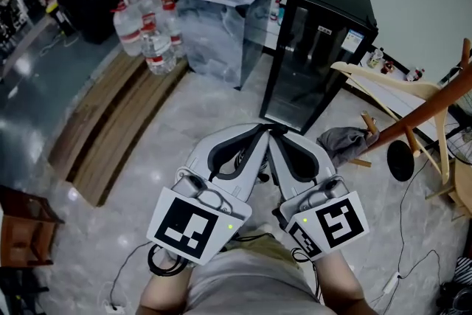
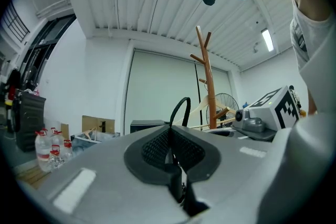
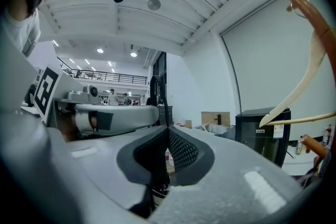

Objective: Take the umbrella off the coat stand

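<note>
Coat stand (image 1: 428, 108) stands to the right, apart from both tools. Left tool (image 1: 255, 130) and right tool (image 1: 279, 133) sit side by side, jaws pressed together, pinching nothing.

Coat stand (image 1: 428, 111) of smooth reddish wood, above glossy marble-look floor tiles (image 1: 133, 188); black fridge (image 1: 317, 48) fronted in reflective glass.

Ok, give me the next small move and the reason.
Probably swing both grippers right toward the coat stand: it stands at the head view's right edge, while the left gripper and right gripper, jaws shut and empty, point ahead at the black cabinet.
</note>
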Action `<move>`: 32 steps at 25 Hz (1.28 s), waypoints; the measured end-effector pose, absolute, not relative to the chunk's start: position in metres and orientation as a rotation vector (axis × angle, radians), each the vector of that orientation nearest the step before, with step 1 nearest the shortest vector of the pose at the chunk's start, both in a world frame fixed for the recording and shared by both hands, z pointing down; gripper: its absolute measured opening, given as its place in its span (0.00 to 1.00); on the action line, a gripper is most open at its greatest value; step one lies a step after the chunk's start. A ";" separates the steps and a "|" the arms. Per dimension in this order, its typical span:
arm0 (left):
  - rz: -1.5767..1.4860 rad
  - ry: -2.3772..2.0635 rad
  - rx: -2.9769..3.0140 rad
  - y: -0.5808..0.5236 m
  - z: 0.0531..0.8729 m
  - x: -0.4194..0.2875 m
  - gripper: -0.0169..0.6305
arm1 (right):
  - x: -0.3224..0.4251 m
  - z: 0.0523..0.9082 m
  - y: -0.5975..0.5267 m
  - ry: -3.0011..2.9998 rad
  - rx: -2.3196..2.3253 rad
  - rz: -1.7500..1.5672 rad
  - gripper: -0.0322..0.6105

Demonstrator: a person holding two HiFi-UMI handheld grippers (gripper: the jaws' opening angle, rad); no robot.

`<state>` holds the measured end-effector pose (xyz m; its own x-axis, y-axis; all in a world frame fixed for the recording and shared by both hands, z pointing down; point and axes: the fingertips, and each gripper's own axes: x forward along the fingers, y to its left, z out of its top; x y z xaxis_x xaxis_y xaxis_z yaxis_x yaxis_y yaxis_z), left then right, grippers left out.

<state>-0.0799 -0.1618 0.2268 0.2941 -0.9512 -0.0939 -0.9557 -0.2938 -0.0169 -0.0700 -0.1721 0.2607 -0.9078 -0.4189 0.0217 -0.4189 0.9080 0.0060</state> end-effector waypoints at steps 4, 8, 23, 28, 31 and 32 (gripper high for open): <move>0.098 1.843 -2.453 -0.151 0.227 -0.093 0.05 | -0.083 0.261 -0.162 -3.051 0.637 0.005 0.05; 0.095 1.864 -2.432 -0.141 0.229 -0.107 0.05 | -0.097 0.263 -0.152 -3.055 0.608 0.003 0.05; 0.080 1.949 -2.382 -0.110 0.240 -0.152 0.05 | -0.143 0.275 -0.122 -3.052 0.485 0.019 0.05; 0.084 1.974 -2.371 -0.099 0.244 -0.163 0.05 | -0.154 0.278 -0.110 -3.048 0.457 0.014 0.05; 0.087 1.979 -2.369 -0.094 0.245 -0.167 0.05 | -0.159 0.279 -0.105 -3.044 0.450 0.011 0.05; 0.087 1.980 -2.370 -0.093 0.245 -0.168 0.05 | -0.160 0.279 -0.104 -3.043 0.448 0.009 0.05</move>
<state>-0.1678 -0.0931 0.2454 0.1773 -0.9812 -0.0768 -0.9841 -0.1775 -0.0039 -0.1597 -0.1045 0.2795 -0.9554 -0.2879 0.0662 -0.2883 0.9575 0.0038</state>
